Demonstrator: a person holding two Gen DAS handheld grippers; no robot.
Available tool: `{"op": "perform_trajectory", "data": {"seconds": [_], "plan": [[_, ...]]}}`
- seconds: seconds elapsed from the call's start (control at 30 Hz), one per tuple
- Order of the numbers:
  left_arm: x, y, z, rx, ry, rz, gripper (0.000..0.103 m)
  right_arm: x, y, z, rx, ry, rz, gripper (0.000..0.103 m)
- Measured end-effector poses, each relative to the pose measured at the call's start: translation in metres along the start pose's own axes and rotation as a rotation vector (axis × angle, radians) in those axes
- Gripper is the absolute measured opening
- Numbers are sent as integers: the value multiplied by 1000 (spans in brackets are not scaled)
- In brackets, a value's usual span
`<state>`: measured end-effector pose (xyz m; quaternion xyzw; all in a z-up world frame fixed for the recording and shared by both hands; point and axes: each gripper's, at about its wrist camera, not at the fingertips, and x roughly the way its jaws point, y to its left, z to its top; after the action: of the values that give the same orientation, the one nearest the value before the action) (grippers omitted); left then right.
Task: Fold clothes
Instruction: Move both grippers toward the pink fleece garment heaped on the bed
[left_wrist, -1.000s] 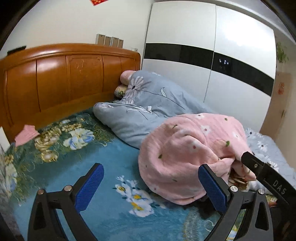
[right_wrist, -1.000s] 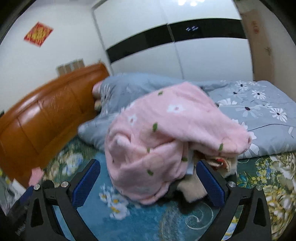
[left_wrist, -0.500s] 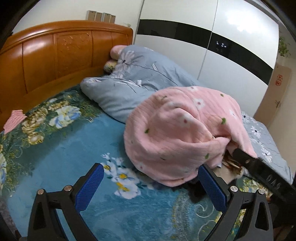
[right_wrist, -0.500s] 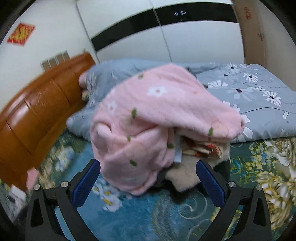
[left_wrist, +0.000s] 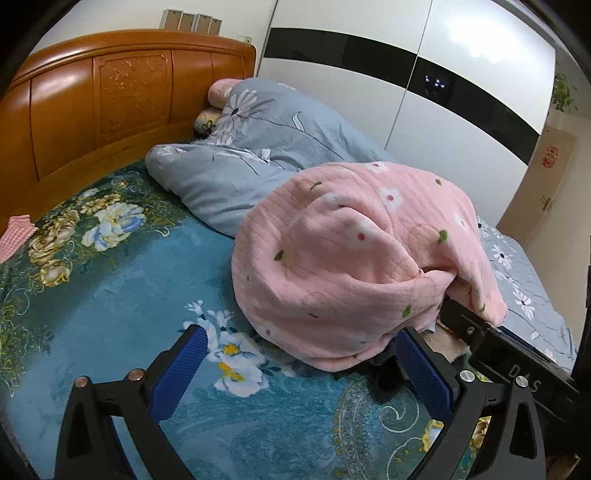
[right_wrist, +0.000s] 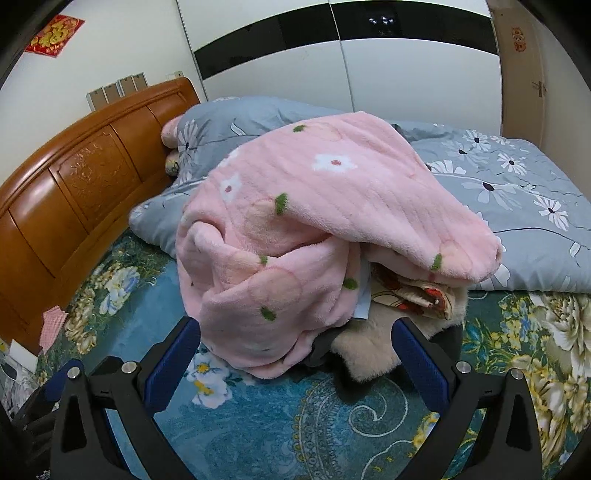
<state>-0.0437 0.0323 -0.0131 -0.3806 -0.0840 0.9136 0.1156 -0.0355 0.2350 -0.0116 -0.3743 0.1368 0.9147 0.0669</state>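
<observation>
A pink fleece garment with flowers (left_wrist: 354, 254) lies heaped on the blue floral bedspread (left_wrist: 110, 295). It also shows in the right wrist view (right_wrist: 295, 221), covering a cream fuzzy garment (right_wrist: 373, 350) and a patterned cloth (right_wrist: 413, 299). My left gripper (left_wrist: 303, 365) is open and empty just in front of the heap's lower edge. My right gripper (right_wrist: 295, 354) is open and empty, its fingers on either side of the heap's near edge. The right gripper's black body (left_wrist: 517, 358) shows at the right of the left wrist view.
A grey flowered duvet (left_wrist: 258, 147) lies bunched behind the heap, running to the wooden headboard (left_wrist: 110, 92). A white wardrobe (left_wrist: 406, 92) stands beyond the bed. A small pink cloth (left_wrist: 14, 236) lies at the far left by the headboard.
Both grippers have moved closer to the pink heap and tilted downward. Both stayed open and empty.
</observation>
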Motion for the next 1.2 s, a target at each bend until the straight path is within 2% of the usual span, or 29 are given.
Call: {"op": "perform_trajectory", "data": {"seconds": [0.47,0.8,0.97,1.1,1.2], "plan": [[27,-6,-2,-27,81,-49,103,21,-10,3,14,74,-44,103],[32,-6,3,-20,93,-63,103,26,-7,9,2,92,-73,103],[35,-1,8,-55,102,-98,103,25,-3,15,0,96,-101,103],[32,7,6,-72,100,-107,103,26,9,22,-53,91,-112,103],[28,24,-5,-80,93,-63,103,32,28,31,-138,80,-117,103]]}}
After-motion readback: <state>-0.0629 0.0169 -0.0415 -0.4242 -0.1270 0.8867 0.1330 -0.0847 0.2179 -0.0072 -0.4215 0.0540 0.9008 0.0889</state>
